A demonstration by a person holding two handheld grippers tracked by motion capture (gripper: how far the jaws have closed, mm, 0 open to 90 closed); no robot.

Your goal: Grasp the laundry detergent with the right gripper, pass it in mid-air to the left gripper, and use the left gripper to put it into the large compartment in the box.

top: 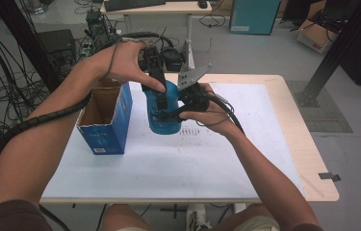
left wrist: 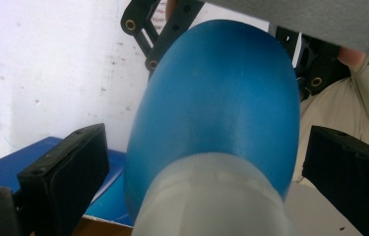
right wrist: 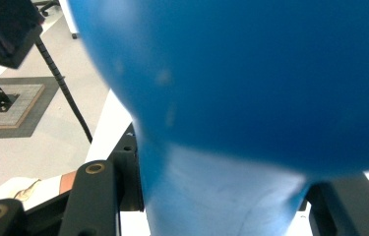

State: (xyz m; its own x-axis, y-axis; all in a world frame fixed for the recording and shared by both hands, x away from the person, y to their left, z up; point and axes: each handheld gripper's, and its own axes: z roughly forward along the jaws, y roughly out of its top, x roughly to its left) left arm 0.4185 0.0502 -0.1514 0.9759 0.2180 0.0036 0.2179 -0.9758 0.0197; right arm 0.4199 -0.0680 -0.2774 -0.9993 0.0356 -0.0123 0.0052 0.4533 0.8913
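One blue box point(top: 106, 118) just left of bottle point(top: 163, 113).

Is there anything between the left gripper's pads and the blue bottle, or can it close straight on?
Nothing visible is in the way. In the left gripper view the blue bottle sits between the left gripper's open pads with bare gaps either side. The right gripper already clamps it from the far side.

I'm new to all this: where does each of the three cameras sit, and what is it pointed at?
High view: above the table, looking forward and down at both forearms, the blue plastic bottle and open blue cardboard box.
Left gripper view: on the left tongs, looking along its black jaws straddling the bottle.
Right gripper view: on the right tongs, shut on the bottle's pale neck.
All share the bottle.
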